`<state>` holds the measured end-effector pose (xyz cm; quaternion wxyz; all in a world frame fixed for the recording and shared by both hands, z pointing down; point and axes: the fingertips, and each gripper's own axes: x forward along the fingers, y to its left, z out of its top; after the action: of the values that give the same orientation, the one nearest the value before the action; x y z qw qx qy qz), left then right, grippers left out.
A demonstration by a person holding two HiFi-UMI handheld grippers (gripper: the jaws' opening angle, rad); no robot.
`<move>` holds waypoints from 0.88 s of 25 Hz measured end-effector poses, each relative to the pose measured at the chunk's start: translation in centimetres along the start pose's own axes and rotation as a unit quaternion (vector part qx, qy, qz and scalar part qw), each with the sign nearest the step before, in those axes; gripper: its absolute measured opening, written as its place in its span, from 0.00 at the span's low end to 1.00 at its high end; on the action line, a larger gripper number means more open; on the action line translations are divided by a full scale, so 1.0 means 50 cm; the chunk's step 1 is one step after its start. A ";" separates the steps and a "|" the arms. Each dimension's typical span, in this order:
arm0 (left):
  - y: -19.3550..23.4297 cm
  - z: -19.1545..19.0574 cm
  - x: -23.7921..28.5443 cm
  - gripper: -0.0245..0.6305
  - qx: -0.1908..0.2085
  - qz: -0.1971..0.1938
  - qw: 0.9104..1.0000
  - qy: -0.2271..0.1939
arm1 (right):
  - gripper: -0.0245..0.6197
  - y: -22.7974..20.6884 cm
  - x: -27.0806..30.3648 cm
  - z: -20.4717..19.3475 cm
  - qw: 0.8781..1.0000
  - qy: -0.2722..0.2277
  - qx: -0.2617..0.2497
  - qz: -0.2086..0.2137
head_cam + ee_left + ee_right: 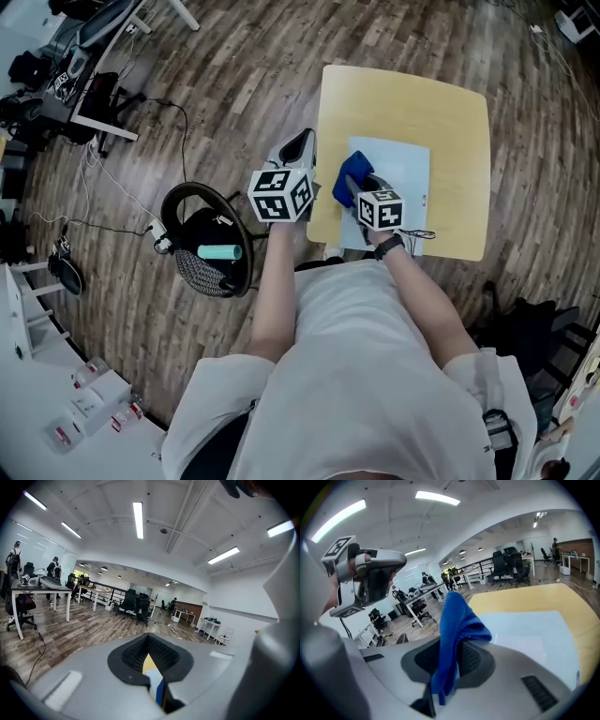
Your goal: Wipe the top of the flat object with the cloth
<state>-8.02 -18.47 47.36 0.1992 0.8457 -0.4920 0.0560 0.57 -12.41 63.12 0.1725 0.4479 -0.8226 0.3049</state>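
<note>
The right gripper (364,190) has its jaws clamped on a blue cloth (351,174). In the right gripper view the cloth (457,620) rises out from between the dark pads and folds over to the right at its top. In the head view, cloth and gripper sit over the near left part of the flat object (405,174), a pale sheet lying flat on the light wooden table (422,103) in the upper right centre of the frame. The cloth's lower folds are at the sheet's left edge, though I cannot tell if they touch the surface. The right gripper view shows the sheet (534,632) running away to the right of the jaws, with bare table beyond it. The left gripper (302,142) is held just beside the table's left edge, over the wood-plank floor (234,84), and carries nothing. In the left gripper view its jaws meet at the tips, and a thin slit behind them shows slivers of table, sheet and blue. At the lower left of the head view a teal cylinder (220,251) lies on a round black mesh thing (202,267) on the floor.
</note>
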 end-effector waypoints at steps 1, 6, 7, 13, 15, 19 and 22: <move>-0.002 -0.001 0.001 0.05 0.001 -0.001 1.000 0.001 | 0.14 -0.020 -0.009 -0.005 1.000 0.001 0.004 -0.010; -0.011 -0.007 0.012 0.05 0.000 -0.010 1.000 0.006 | 0.14 -0.122 -0.083 -0.021 0.998 -0.008 0.034 -0.062; -0.013 -0.008 0.016 0.05 0.000 -0.013 1.000 0.007 | 0.14 -0.143 -0.101 -0.023 0.997 -0.010 0.039 -0.072; -0.045 -0.017 0.046 0.05 0.007 -0.032 0.999 0.015 | 0.14 -0.270 -0.215 -0.045 0.987 -0.033 0.075 -0.141; -0.061 -0.017 0.054 0.05 0.011 -0.041 0.999 0.017 | 0.14 -0.309 -0.257 -0.056 0.981 -0.042 0.091 -0.165; -0.091 -0.017 0.070 0.05 0.017 -0.057 0.998 0.021 | 0.14 -0.381 -0.331 -0.083 0.966 -0.061 0.133 -0.212; -0.104 -0.020 0.079 0.05 0.018 -0.064 0.998 0.024 | 0.14 -0.411 -0.361 -0.093 0.958 -0.070 0.155 -0.233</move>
<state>-1.47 -19.02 47.97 0.1985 0.8772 -0.4310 0.0725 27.64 -6.46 63.70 0.1092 0.6684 -0.6485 0.3476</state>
